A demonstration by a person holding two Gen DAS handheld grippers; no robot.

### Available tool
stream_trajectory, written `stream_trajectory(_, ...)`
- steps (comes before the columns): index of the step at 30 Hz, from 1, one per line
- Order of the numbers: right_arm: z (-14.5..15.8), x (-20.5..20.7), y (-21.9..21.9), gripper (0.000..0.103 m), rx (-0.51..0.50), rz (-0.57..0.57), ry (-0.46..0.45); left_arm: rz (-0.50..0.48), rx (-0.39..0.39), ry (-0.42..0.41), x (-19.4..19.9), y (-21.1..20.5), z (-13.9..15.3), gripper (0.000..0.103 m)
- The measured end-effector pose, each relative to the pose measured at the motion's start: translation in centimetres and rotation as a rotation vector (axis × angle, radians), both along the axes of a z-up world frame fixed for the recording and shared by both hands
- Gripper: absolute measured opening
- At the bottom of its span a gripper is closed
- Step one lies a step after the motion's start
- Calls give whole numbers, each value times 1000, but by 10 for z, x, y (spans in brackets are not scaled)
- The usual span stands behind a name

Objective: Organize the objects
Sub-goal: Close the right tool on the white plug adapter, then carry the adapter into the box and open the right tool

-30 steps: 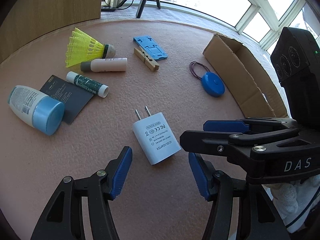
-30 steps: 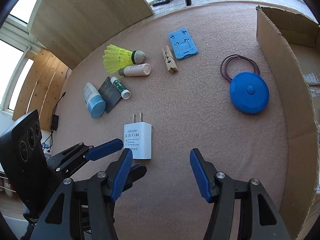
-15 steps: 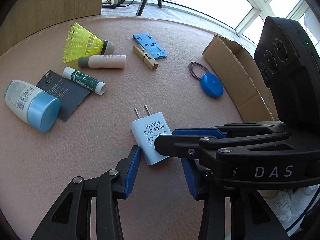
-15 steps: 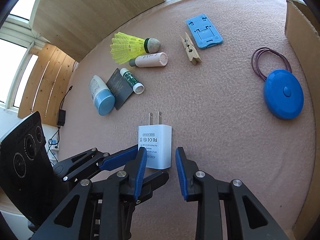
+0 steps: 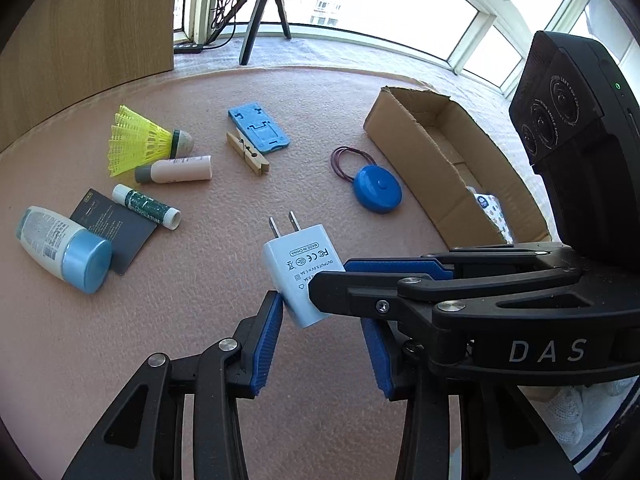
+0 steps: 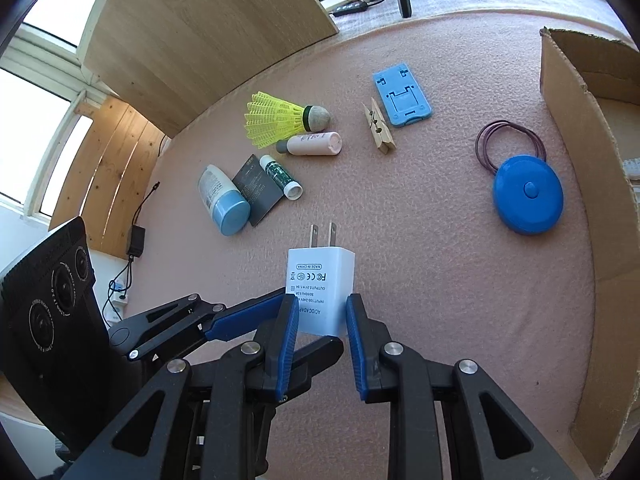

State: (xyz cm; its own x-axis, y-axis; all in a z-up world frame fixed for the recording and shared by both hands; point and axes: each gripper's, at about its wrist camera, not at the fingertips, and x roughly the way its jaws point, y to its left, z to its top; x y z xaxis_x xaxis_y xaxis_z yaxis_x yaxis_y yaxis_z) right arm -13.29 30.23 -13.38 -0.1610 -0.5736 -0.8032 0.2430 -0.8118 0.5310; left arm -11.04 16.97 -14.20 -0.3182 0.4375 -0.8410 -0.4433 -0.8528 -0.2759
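Both grippers clamp the white power adapter at once: the right gripper has its blue fingers narrow on the adapter's two side faces, and the left gripper, its fingers a little wider apart, pinches the same block across its other pair of faces. The adapter seems lifted just clear of the pink table, prongs pointing away from the cameras. The open cardboard box sits off to the right, well apart from it, with the blue tape measure and the hair ties between.

The risk I see lies in the shared hold. If the two hands drift apart or twist against each other, the smooth plastic may slip or pivot out of one pair of pads. Releasing one side abruptly could let the block swing and drop, perhaps landing prongs-first on the table short of the box
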Motion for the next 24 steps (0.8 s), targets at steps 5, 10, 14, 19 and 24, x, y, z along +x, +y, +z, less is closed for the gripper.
stream_trajectory(5,27,1,33,22,-5,-45,62,-45,8,63,-4,36,25,44)
stream_trajectory(10,52,-3,66,22,7,-90,130,-87,13,112,-12,81,43,44)
stream_trajectory(14,62,-8,100,22,14,-139,153,-123,27,132,-19,119,50,44)
stream_trajectory(19,65,-12,138,22,32,-191,163,-163,33,141,-21,162,52,44)
stream_trajectory(24,65,-18,167,22,48,-221,161,-185,27,139,-25,193,50,44)
